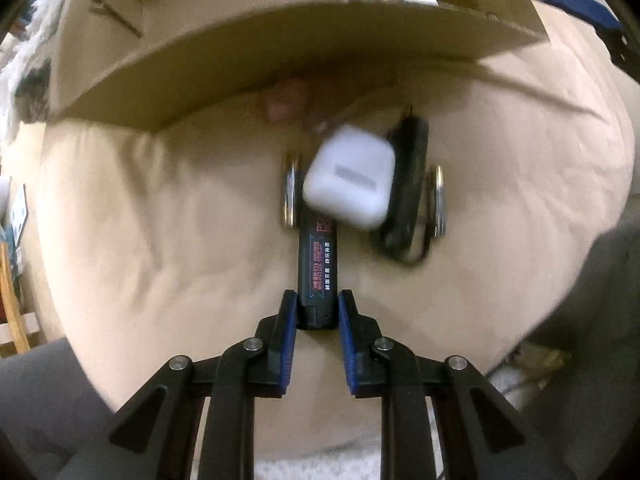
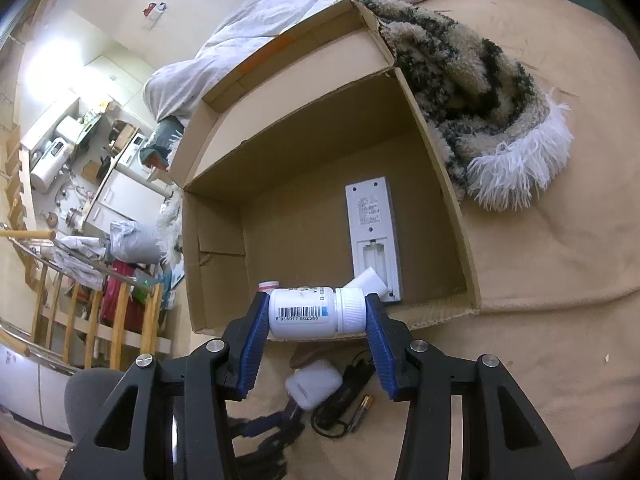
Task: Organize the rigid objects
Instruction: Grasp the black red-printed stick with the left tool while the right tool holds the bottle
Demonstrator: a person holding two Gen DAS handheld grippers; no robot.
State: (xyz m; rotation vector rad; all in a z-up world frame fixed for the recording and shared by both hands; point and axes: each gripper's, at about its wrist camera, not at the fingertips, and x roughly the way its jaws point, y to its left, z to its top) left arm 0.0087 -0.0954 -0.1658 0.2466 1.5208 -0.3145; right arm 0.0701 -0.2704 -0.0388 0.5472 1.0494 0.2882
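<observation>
1. Below, left gripper [image 1: 318,312] pinches one black stick [image 1: 317,276] on the bed beside one white case [image 1: 349,178]
2. Right gripper [image 2: 318,322] clamps one white bottle [image 2: 316,312] at the cardboard box [image 2: 452,216] holding one remote [image 2: 374,236]

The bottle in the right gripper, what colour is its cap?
White, like the bottle itself; its cap shows best in the right wrist view.

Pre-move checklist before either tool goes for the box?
1. Left tool shut on the black lighter: ok.
2. Earbud case clear of the lighter: not ok, it overlaps its far end.
3. Right tool shut on the pill bottle, held end to end: ok.
4. Room in the cardboard box beside the remote: ok.
5. Bottle cap tight: cannot tell.
</observation>
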